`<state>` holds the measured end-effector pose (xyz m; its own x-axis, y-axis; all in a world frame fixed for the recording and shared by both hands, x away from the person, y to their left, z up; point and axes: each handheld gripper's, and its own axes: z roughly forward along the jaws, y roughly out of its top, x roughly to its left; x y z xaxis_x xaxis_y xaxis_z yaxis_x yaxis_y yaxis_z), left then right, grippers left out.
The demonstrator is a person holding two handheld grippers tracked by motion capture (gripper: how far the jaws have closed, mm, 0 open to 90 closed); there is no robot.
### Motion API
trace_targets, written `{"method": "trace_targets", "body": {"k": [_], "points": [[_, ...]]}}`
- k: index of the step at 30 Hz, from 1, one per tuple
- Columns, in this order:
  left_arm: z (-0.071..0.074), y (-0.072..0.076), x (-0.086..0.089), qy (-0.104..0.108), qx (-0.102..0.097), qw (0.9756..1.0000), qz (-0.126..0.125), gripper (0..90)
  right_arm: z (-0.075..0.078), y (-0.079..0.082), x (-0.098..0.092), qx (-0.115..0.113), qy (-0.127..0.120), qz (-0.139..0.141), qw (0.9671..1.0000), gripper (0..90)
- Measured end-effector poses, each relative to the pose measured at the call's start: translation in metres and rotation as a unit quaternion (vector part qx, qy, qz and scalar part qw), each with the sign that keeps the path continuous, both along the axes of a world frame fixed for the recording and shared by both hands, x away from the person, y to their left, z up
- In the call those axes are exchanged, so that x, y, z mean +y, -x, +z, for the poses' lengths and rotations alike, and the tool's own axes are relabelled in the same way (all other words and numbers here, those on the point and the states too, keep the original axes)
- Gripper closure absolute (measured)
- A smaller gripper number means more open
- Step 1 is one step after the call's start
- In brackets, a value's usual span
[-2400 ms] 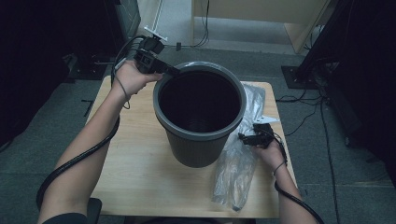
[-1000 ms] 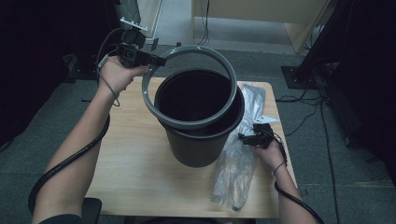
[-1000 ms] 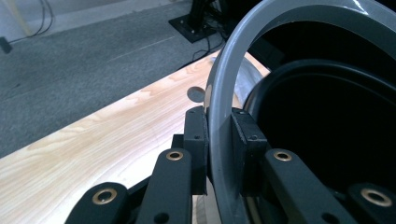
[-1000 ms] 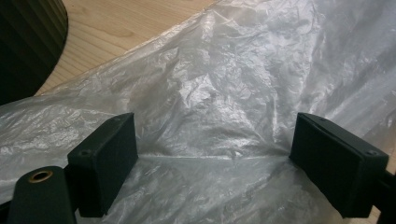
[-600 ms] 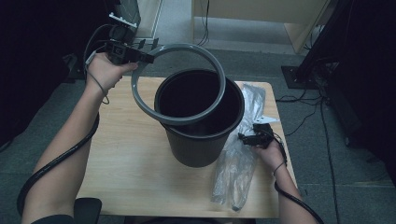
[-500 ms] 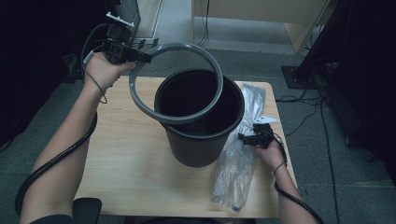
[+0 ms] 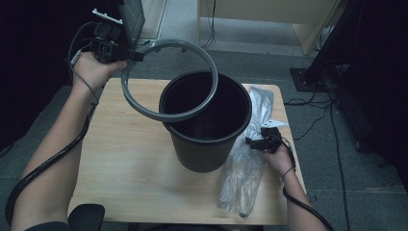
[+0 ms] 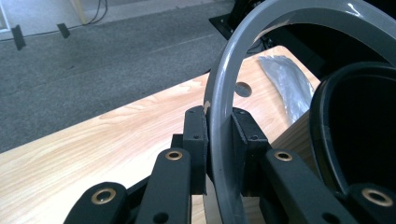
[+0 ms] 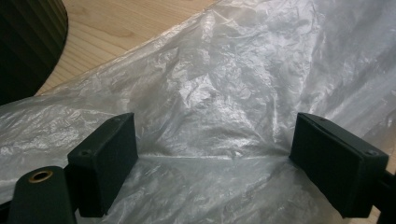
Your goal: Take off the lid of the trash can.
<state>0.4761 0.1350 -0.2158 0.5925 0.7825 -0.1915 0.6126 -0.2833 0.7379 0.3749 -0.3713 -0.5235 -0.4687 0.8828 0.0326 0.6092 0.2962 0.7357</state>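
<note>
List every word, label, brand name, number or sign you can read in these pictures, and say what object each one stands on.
None: no readable text appears in these pictures.
The grey ring, clamped in the left gripper, is plain.
The black bin bears no label on the side that shows.
The clear plastic bag, under the open right gripper, carries no print.
The wooden table has no marking.

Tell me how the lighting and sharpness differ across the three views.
High view: dim, dark surroundings, black bin interior lost in shadow. Left gripper view: brighter, grey ring sharp, with glare on its top. Right gripper view: plastic bag evenly lit with soft shine, the near jaws slightly soft.
</note>
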Motion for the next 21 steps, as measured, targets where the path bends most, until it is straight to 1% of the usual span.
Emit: {"method": "trace_targets", "body": {"k": [7,15,21], "points": [[0.002,0.0,0.011,-0.002,-0.003,0.9999,0.014,77.6,0.0,0.0,0.0,0.0,0.0,0.0,1.0,14.1],[0.003,0.001,0.022,-0.007,0.004,0.9997,0.024,77.6,0.0,0.0,0.0,0.0,0.0,0.0,1.0,14.2],[0.004,0.001,0.031,-0.002,0.009,0.9995,0.03,77.6,0.0,0.0,0.0,0.0,0.0,0.0,1.0,14.2]]}}
